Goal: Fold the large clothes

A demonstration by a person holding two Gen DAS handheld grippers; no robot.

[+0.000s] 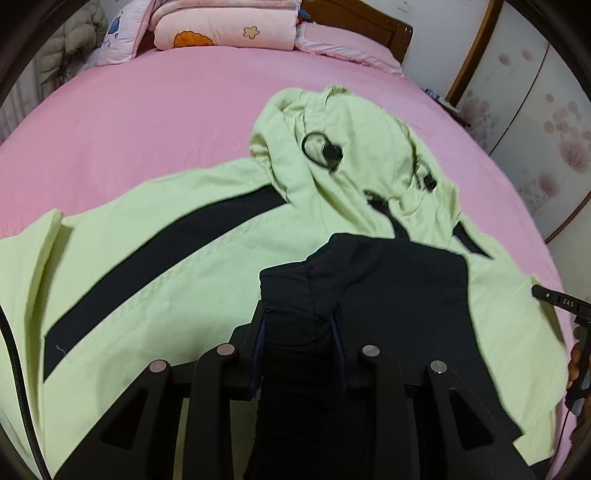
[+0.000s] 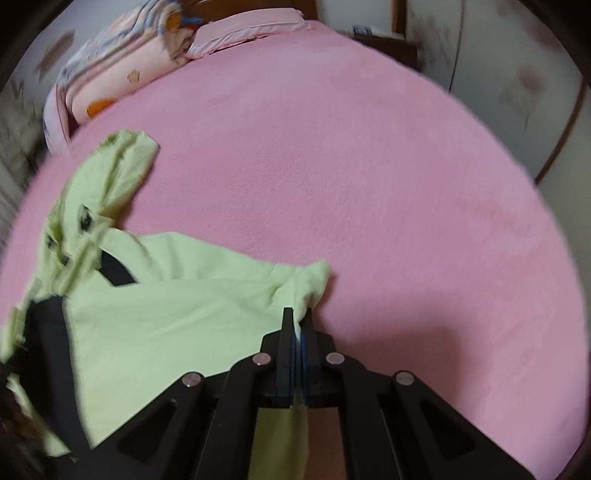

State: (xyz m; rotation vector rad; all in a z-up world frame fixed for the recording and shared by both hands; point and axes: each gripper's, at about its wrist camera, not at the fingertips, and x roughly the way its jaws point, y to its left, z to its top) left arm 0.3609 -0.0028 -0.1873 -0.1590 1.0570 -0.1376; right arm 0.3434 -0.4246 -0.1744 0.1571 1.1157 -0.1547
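A light green hooded jacket with dark navy stripes lies spread on the pink bed. Its hood points toward the pillows. My left gripper is shut on a dark navy part of the jacket, folded over the green body. My right gripper is shut on a light green edge of the jacket near its right corner. The right gripper's tip shows at the right edge of the left wrist view.
Pink pillows and a folded quilt are stacked at the wooden headboard. A wardrobe with flower-patterned doors stands to the right of the bed. Wide pink bed surface stretches beyond the jacket.
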